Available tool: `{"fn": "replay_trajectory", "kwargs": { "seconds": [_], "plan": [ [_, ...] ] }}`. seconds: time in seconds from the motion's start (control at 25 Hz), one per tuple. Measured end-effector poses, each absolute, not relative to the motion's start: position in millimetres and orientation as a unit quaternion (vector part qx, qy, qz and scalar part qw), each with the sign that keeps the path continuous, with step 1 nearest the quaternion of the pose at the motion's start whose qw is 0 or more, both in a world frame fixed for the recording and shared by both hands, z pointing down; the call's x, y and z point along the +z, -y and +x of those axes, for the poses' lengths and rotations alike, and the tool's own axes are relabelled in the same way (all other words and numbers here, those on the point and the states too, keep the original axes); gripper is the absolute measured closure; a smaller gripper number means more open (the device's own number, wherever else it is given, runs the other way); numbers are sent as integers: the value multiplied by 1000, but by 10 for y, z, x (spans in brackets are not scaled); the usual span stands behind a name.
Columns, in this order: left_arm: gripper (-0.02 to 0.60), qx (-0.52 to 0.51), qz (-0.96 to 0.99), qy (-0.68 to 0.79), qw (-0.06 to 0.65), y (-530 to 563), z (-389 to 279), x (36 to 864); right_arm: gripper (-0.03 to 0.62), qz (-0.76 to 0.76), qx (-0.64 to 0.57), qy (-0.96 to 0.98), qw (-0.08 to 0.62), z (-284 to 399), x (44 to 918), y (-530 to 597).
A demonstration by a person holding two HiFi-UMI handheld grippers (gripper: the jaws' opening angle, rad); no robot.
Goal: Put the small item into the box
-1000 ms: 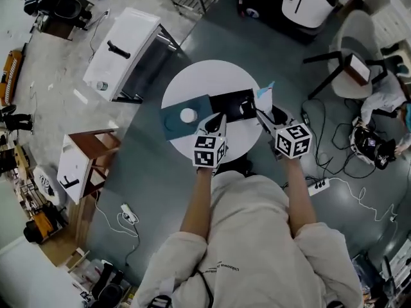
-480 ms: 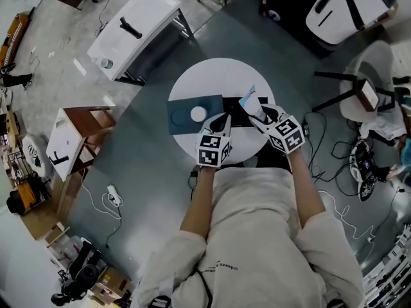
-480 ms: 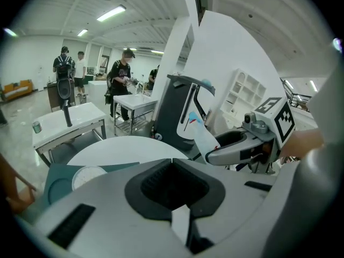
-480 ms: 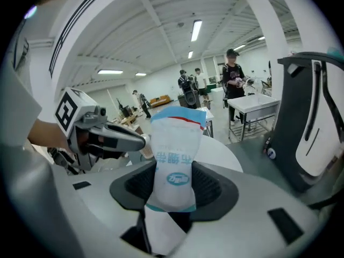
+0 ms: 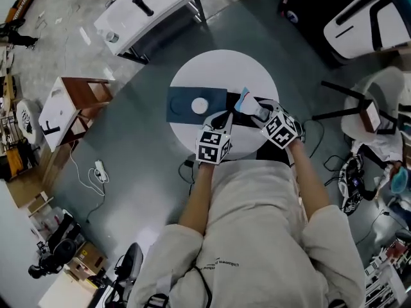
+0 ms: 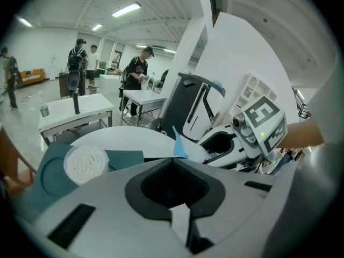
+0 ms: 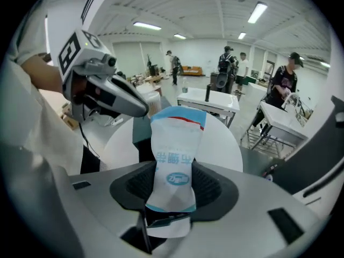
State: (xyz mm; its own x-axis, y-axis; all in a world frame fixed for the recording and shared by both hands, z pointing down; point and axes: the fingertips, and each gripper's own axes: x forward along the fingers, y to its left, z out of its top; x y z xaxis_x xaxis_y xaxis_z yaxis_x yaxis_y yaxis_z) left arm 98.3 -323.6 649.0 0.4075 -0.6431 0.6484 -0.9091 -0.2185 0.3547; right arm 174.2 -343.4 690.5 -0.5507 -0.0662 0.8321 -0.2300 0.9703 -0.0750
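Packet (image 7: 176,144) count 1, clamped in right gripper (image 7: 171,192) jaws; left gripper (image 6: 173,186) jaws closed, empty; 1 white disc (image 6: 86,164).

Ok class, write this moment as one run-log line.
right hand-held gripper: shut on sachet, over round table | left hand-held gripper: shut, empty | white disc: on teal mat
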Motion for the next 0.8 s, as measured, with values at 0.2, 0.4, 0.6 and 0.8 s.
{"fn": "replay_trajectory", "kwargs": {
  "seconds": [0.2, 0.4, 0.6, 0.8],
  "plan": [
    [560, 199, 760, 506, 357, 3320, 1005, 6602, 378, 30, 44, 864, 501, 1696, 7129, 3425],
    [560, 199, 752, 513, 363, 3350, 972, 6642, 378, 6, 28, 843, 537, 1715, 7361, 3370],
    [560, 210, 745, 513, 370, 3290, 937, 6715, 378, -26, 6, 819, 573, 1655, 7610, 3299],
    [560, 221, 739, 516, 372, 3248, 865, 6762, 378, -37, -44, 780, 623, 1687, 7804, 3364]
  ]
}}
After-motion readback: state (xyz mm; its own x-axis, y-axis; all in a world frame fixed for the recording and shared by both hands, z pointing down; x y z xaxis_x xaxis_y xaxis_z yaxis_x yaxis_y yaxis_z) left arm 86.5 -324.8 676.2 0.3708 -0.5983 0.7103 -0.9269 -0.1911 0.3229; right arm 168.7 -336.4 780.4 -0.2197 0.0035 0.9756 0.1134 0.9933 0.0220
